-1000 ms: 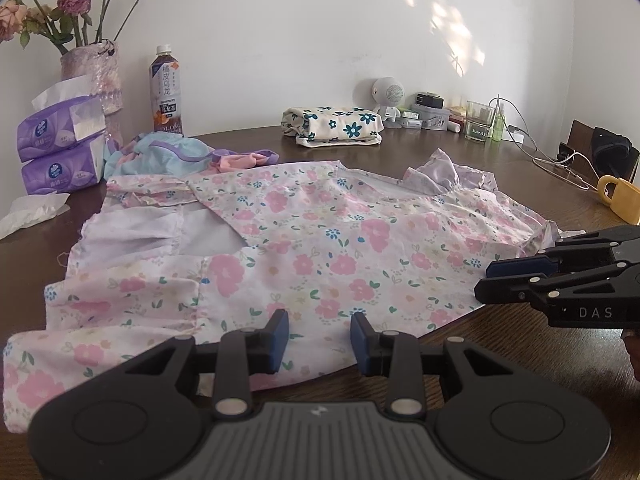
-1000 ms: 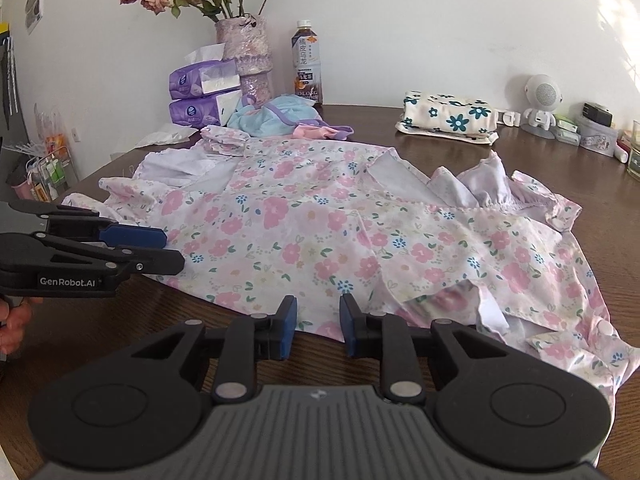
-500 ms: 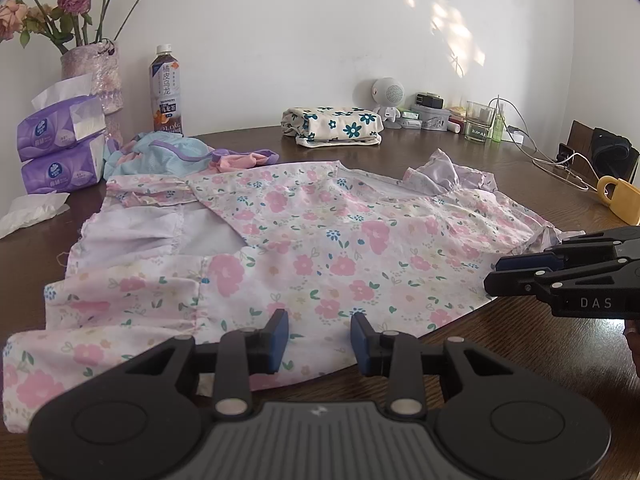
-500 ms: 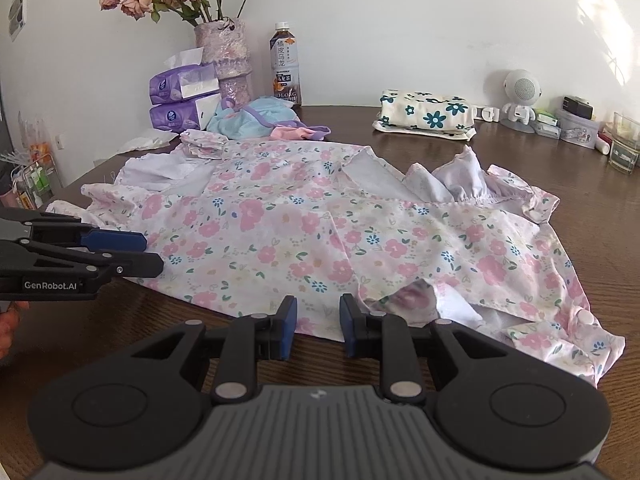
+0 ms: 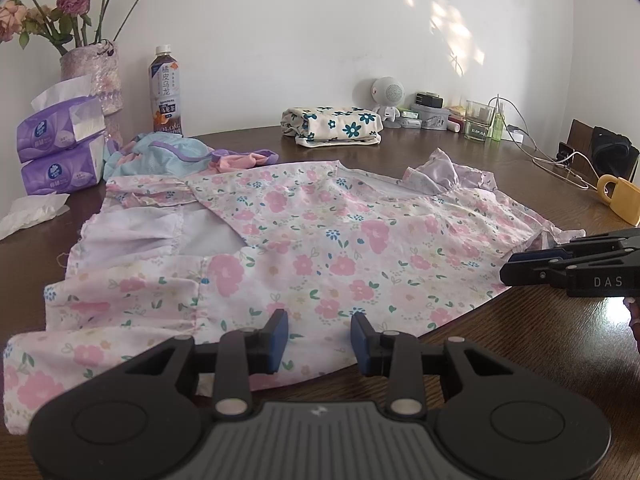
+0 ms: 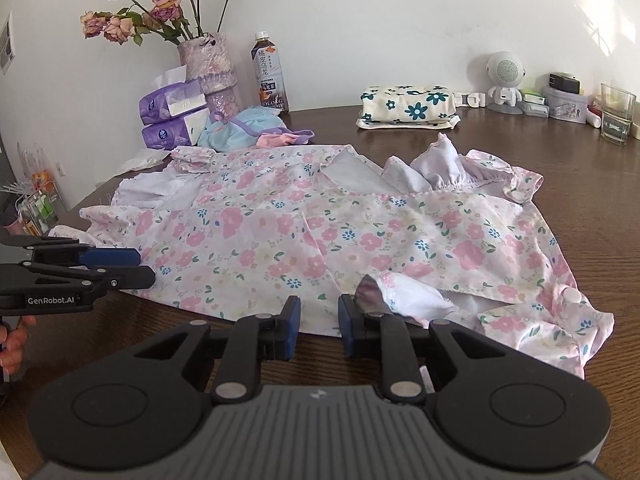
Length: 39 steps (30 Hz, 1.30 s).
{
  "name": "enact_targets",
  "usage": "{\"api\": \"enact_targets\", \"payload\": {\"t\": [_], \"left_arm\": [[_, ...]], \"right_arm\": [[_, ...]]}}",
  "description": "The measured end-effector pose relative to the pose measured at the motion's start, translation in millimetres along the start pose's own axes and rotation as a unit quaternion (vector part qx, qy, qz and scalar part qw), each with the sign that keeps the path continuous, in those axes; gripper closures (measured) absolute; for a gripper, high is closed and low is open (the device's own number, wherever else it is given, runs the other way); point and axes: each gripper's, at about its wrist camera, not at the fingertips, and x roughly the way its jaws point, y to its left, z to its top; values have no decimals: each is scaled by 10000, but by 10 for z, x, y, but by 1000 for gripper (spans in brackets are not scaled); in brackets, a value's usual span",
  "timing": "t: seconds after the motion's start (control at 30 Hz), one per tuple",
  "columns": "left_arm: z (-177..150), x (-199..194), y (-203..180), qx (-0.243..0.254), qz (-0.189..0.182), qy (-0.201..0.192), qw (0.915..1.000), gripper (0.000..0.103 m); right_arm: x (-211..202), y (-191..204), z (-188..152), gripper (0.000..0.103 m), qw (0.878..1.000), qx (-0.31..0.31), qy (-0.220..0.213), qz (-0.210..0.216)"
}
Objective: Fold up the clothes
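Floral dress (image 5: 320,256) spread flat on bench (image 5: 540,344), mid-frame. L tongs (image 5: 319,343) apart, over hem at 6 o'clock. R tongs (image 6: 319,325) apart, empty, at near hem; folded-up cloth corner just beside right pad.

A dress (image 5: 312,256) lies spread on the surface (image 5: 540,344). Behind it sit a folded cloth (image 5: 332,126) and a bottle (image 5: 165,92), with tissue packs (image 5: 60,148) at far left.
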Motion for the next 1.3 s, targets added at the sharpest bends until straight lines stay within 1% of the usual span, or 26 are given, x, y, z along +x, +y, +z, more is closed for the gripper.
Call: {"api": "enact_targets", "payload": {"t": [0.1,0.2,0.3,0.47,0.6,0.7,0.8,0.93,1.1,1.2,1.3], "left_arm": [[0,2,-1,-2,-4,0,10000,70],[-1,0,-2,-11,-10,-2,10000,70],[-3,-2,-1,-25,-21,-5,10000,70],[-4,0,-11,4,-12,0,10000,69],[-2,5,-40,83,-10,12,10000,65],[-3,9,-77,158,52,21,9999,64],[-4,10,-76,111,59,19,9999,64],[-4,11,-64,99,50,17,9999,64],[-5,10,-51,73,33,10,10000,64],[0,-1,-27,-68,28,-7,10000,64],[24,-24,-38,-186,72,-60,9998,67]], "right_arm": [[-21,-20,-6,84,10000,23,-16,-23],[-43,-40,-14,84,9997,-19,-27,-240],[-53,-82,-15,84,9998,25,-23,-220],[-127,167,73,83,9992,-280,-275,84],[-186,368,145,83,9969,-525,-477,329],[-38,554,199,83,9952,-795,-343,459],[149,612,195,83,9954,-868,-118,400],[268,544,116,83,9962,-808,125,308],[249,543,99,83,9957,-860,133,313],[250,546,103,83,9955,-884,137,297],[251,546,104,83,9957,-867,137,309]]}}
